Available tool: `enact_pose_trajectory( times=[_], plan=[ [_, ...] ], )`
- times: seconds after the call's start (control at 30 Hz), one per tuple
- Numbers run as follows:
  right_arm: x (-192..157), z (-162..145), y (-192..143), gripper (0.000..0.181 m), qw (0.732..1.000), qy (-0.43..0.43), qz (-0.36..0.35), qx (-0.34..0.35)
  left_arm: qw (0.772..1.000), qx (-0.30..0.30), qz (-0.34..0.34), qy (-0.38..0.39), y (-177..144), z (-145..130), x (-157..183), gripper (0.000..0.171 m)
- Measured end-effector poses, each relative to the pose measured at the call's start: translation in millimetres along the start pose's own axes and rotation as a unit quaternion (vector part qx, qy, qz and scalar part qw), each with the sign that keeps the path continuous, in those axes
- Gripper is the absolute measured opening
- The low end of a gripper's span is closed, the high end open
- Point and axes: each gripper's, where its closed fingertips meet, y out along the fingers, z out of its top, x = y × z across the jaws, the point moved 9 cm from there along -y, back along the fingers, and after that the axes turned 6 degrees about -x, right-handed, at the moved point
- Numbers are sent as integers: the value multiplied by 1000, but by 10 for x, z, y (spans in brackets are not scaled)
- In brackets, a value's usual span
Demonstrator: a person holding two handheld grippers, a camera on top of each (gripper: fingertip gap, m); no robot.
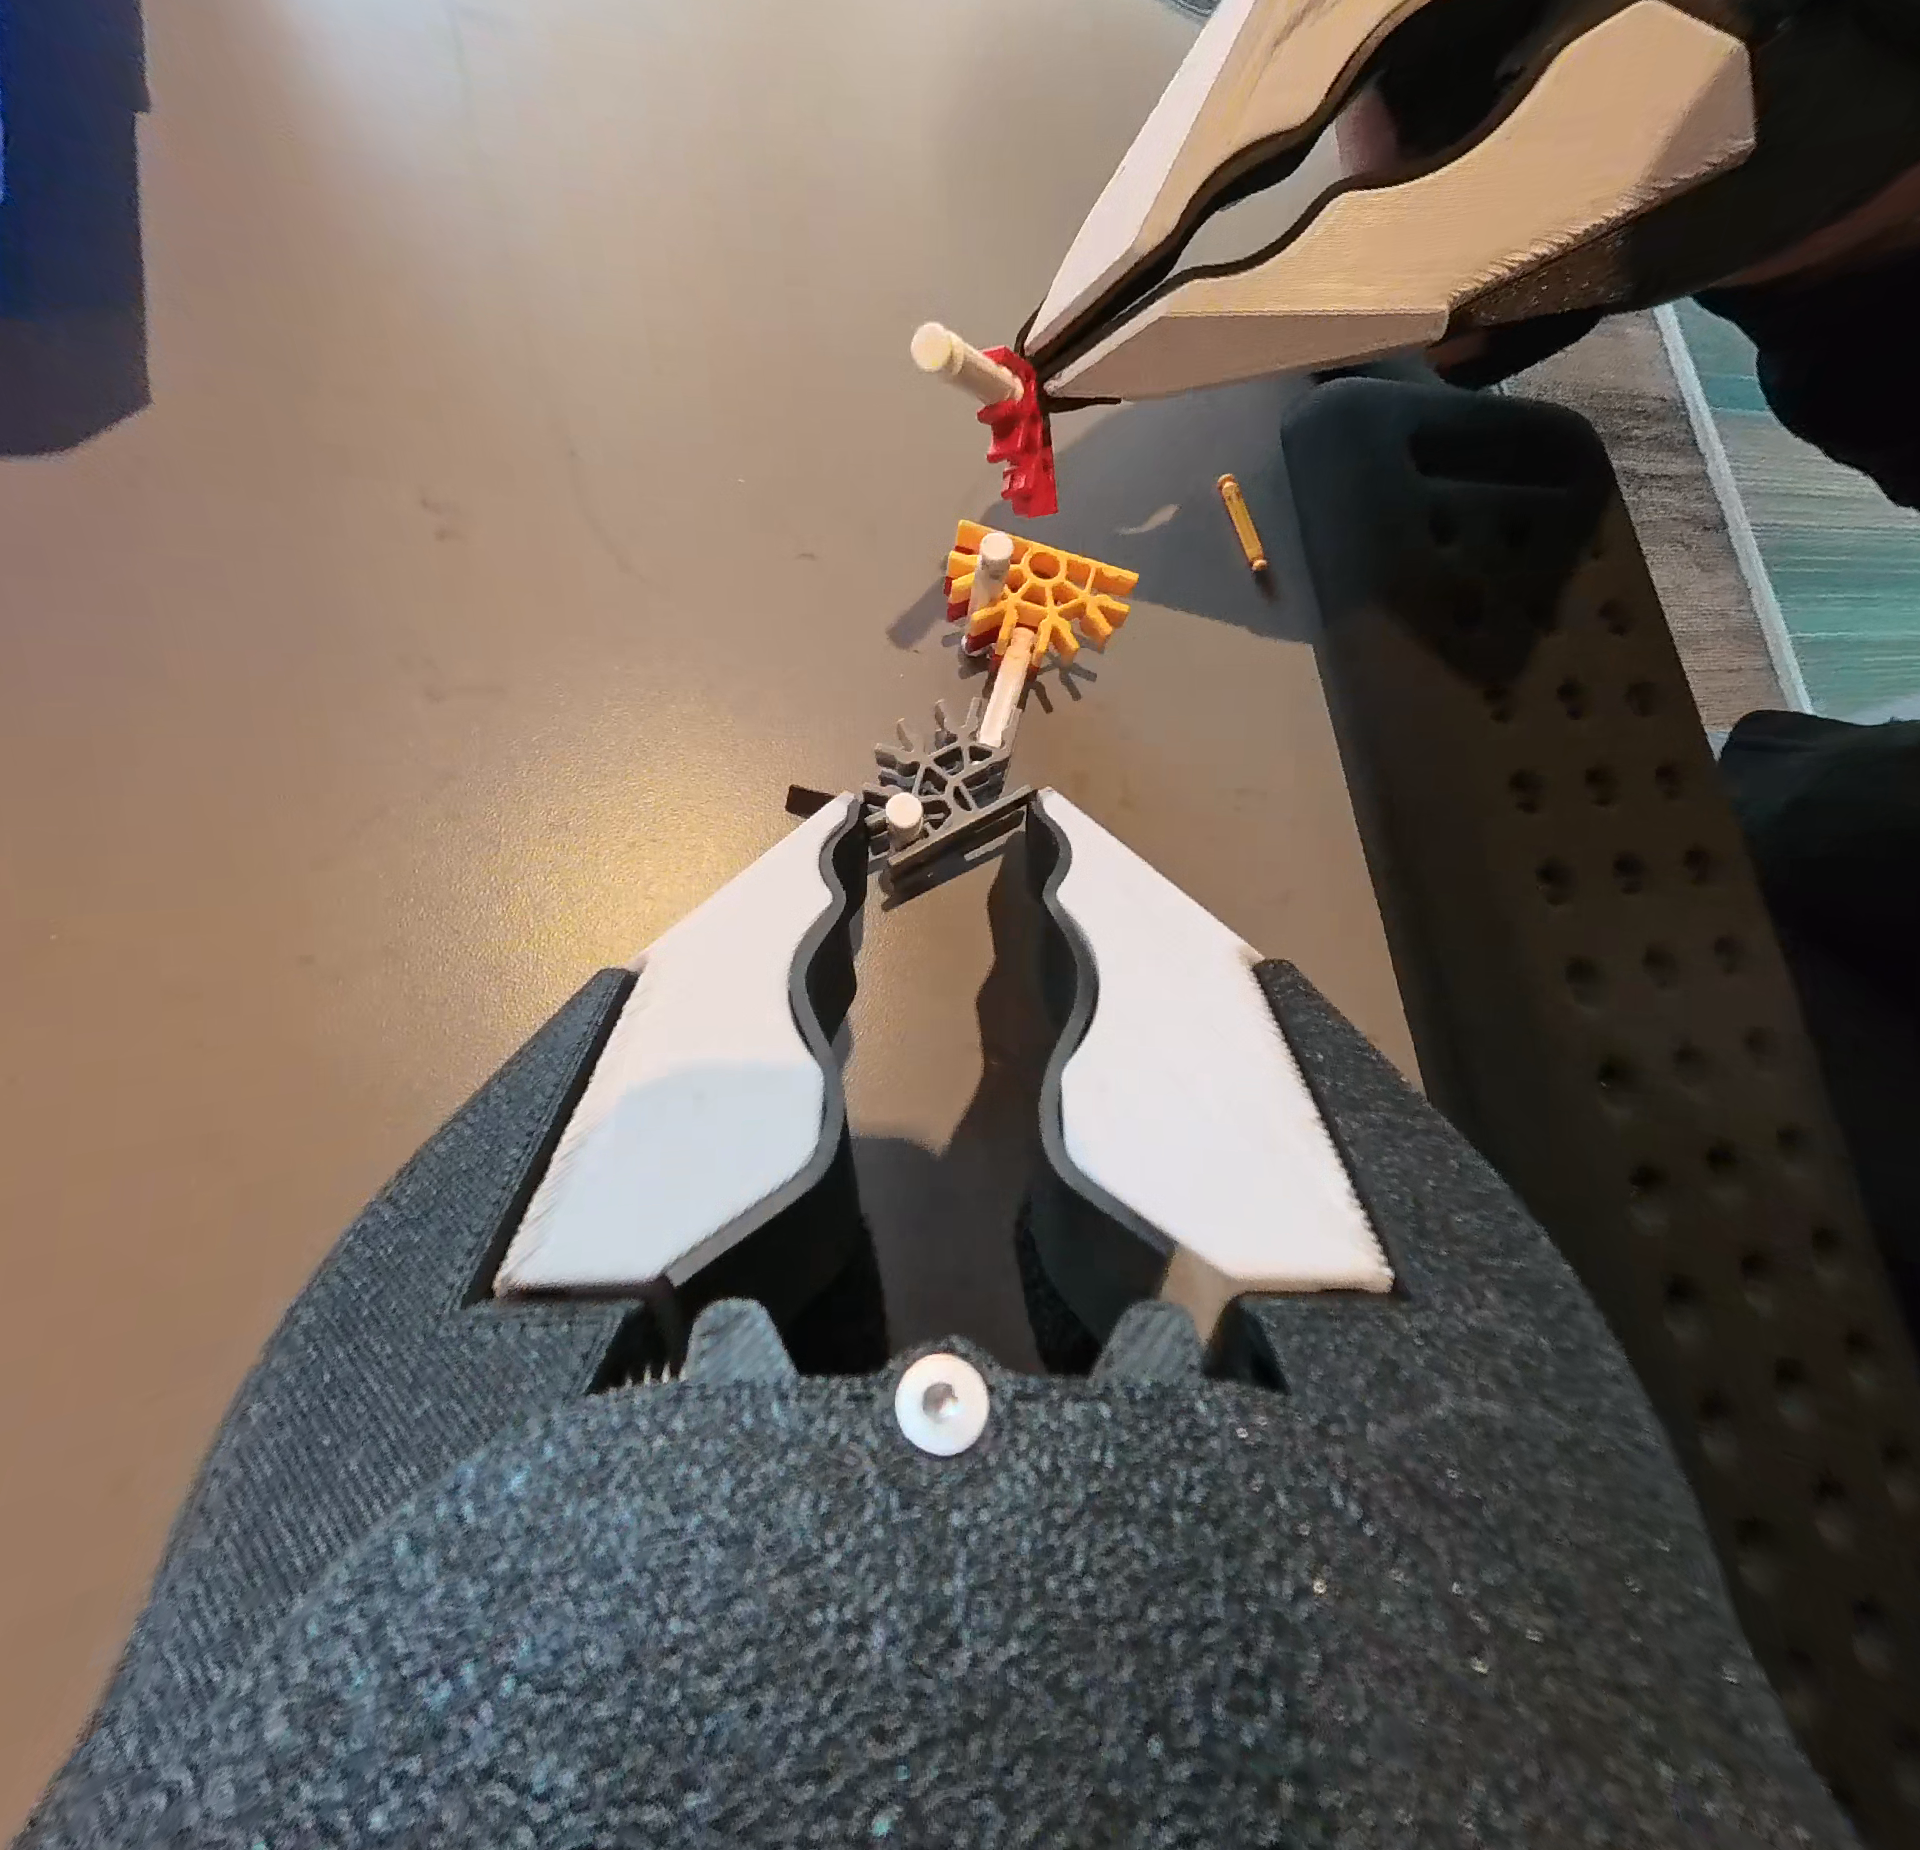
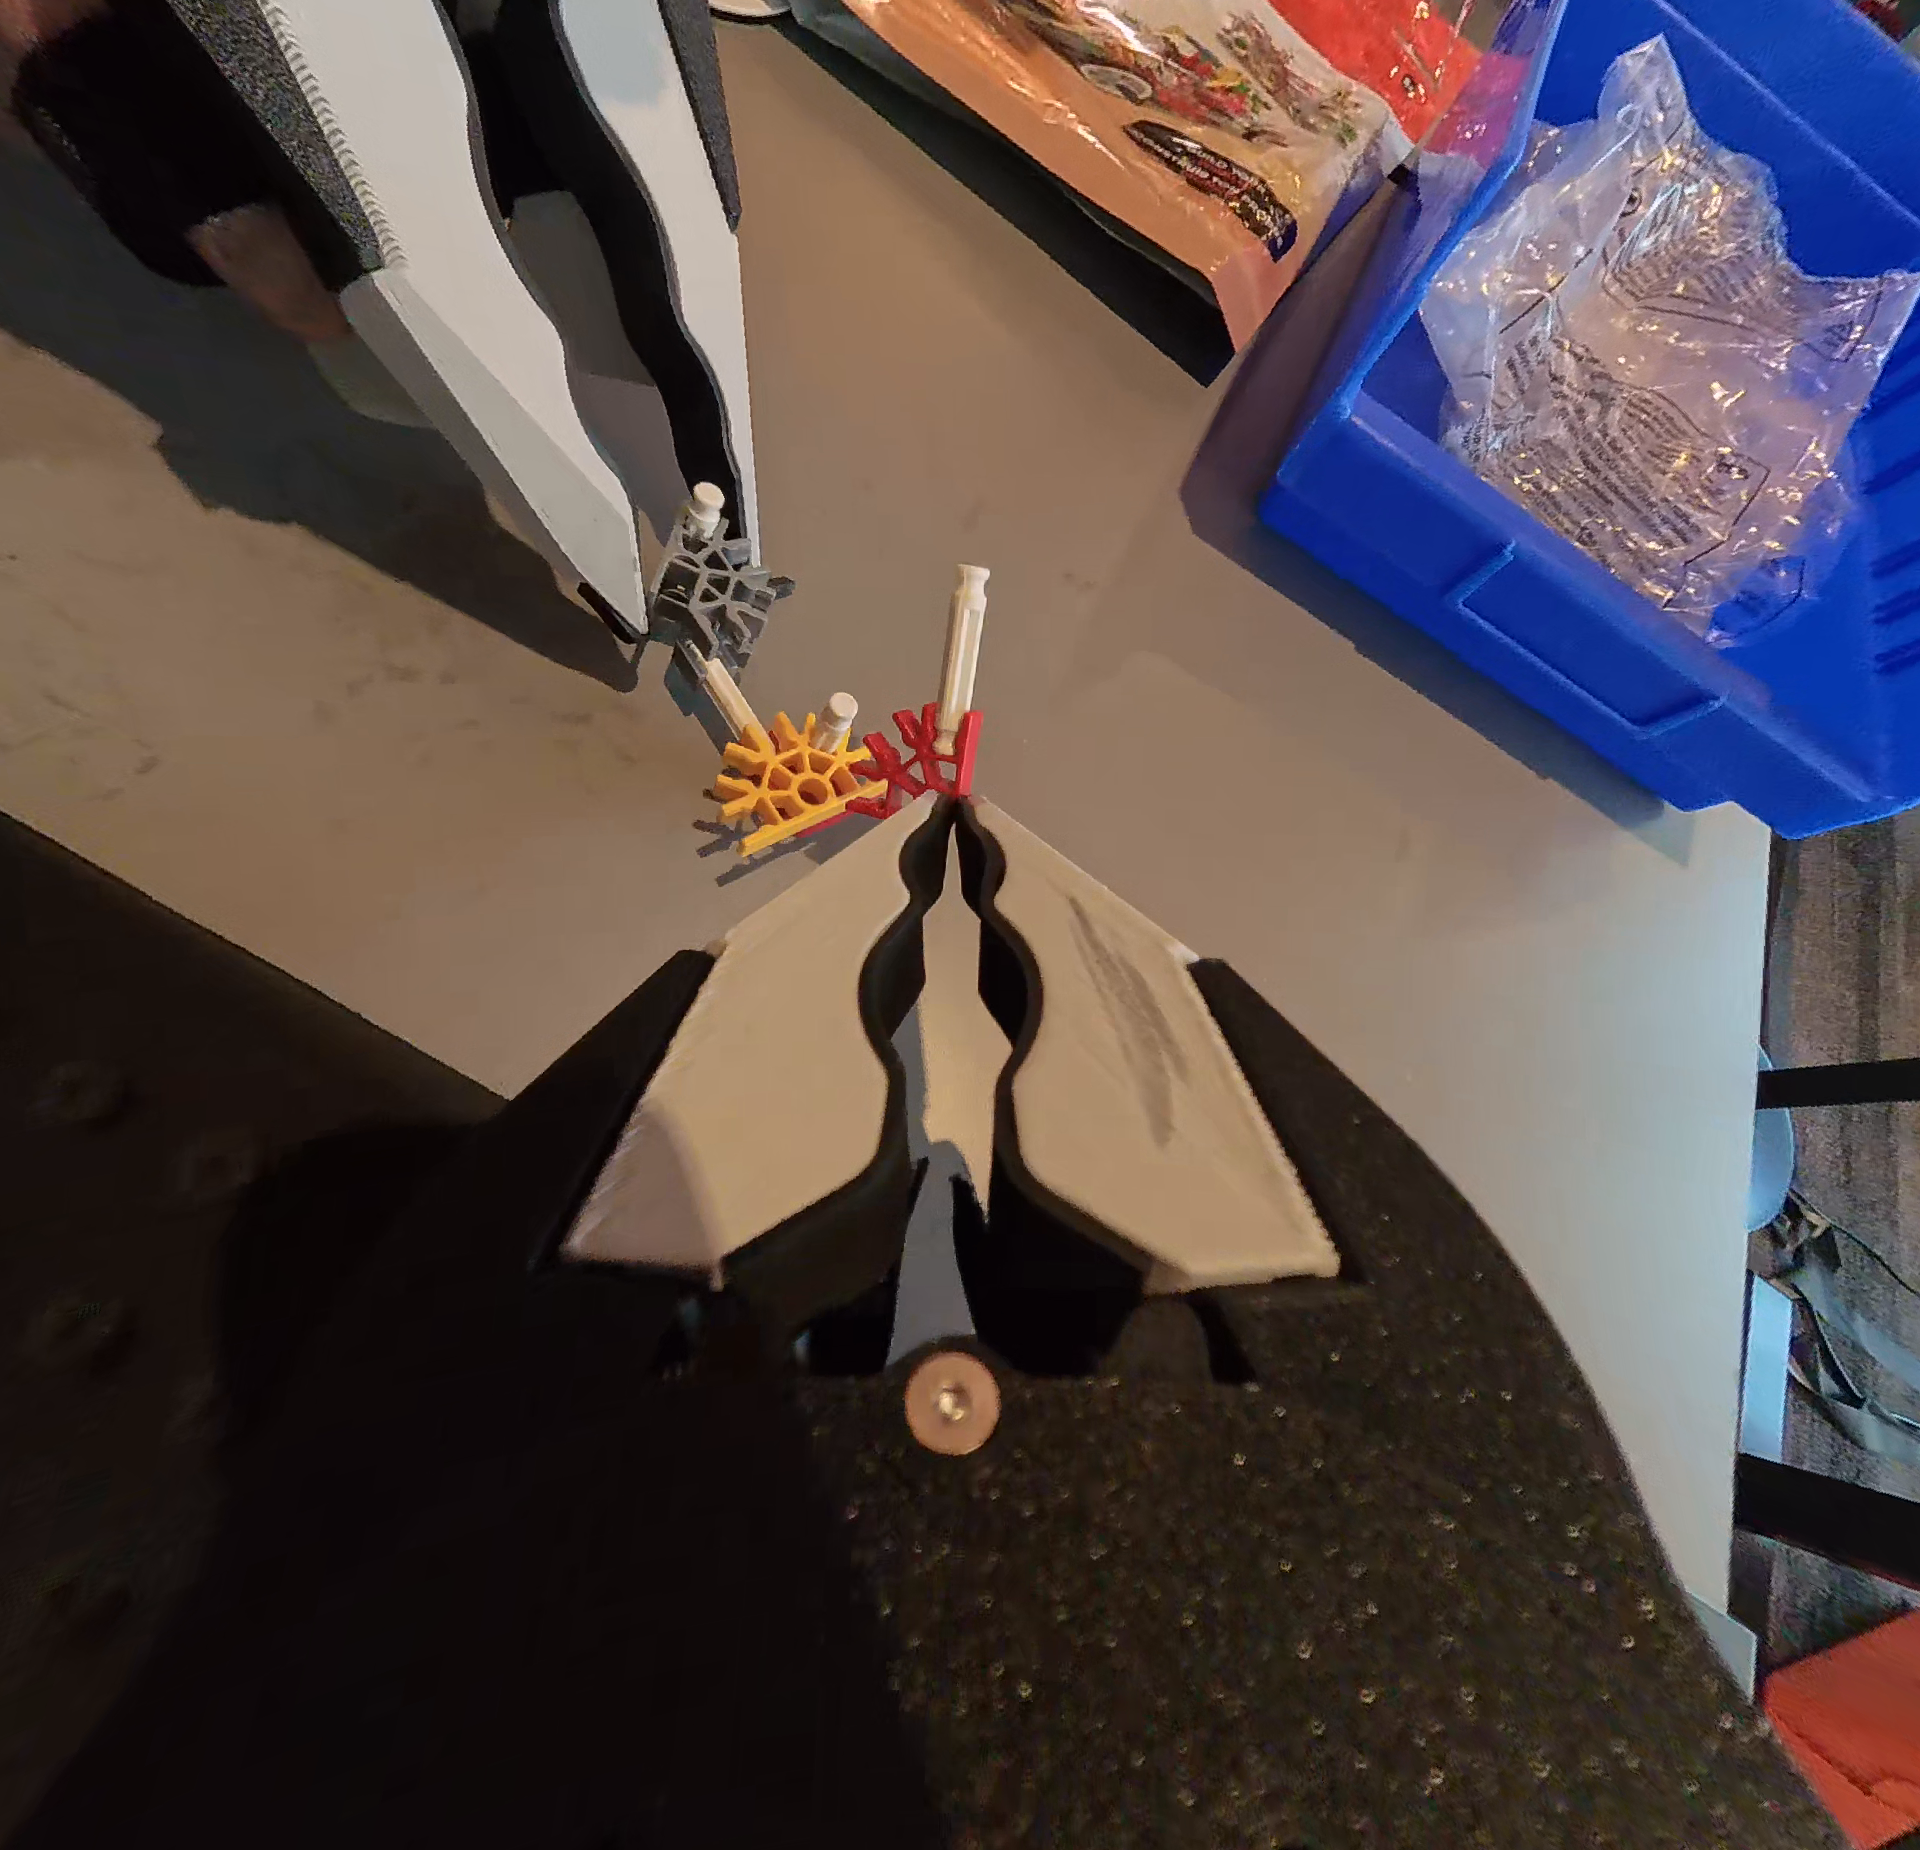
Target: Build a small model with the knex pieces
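My left gripper (image 1: 943, 813) is shut on a grey toy connector (image 1: 940, 777). A white rod (image 1: 1006, 697) joins that connector to a yellow connector (image 1: 1044, 595), which rests on the tan table over a red piece. My right gripper (image 2: 951, 805) is shut on a red connector (image 2: 920, 756) with a white rod (image 2: 961, 642) sticking out of it. It holds the red connector just beside the yellow connector (image 2: 795, 780). In the left wrist view the right gripper (image 1: 1039, 372) holds the red connector (image 1: 1023, 439) slightly above and beyond the yellow one.
A small yellow rod (image 1: 1242, 520) lies on the table by a black perforated chair back (image 1: 1538, 813). A blue bin (image 2: 1558, 512) holding a clear plastic bag (image 2: 1662, 346) stands at the right. A printed toy package (image 2: 1122, 75) lies at the back. Spacing between my two grippers at the tips: around 8 centimetres.
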Motion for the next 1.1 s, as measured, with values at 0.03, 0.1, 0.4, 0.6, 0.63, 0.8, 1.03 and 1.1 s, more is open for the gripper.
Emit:
enact_pose_trajectory(
  times=[0.03,0.1,0.4,0.6,0.63,0.8,1.03,1.1],
  plan=[
    [0,-2,2,0,1000,0,-1,0,1000,0,-1,1,1,1,0,28],
    [-1,-4,-1,0,1000,2,-2,4,1000,0,-5,0,2,0,4,28],
    [-41,-32,11,0,1000,-4,-8,10,1000,-3,-6,13,13,4,30,28],
    [-95,24,13,0,997,-55,-40,25,1000,0,-16,8,9,-6,23,28],
    [-116,29,16,0,996,-73,-53,24,1000,-1,-16,10,8,-8,24,28],
    [-242,20,-1,0,978,-175,-108,31,1000,1,-20,12,4,-20,19,28],
    [-410,-30,-50,1,940,-289,-175,38,1000,6,-29,4,8,-25,2,28],
    [-475,-60,-60,0,932,-316,-175,31,1000,6,-29,1,9,-27,-3,28]
  ],
)
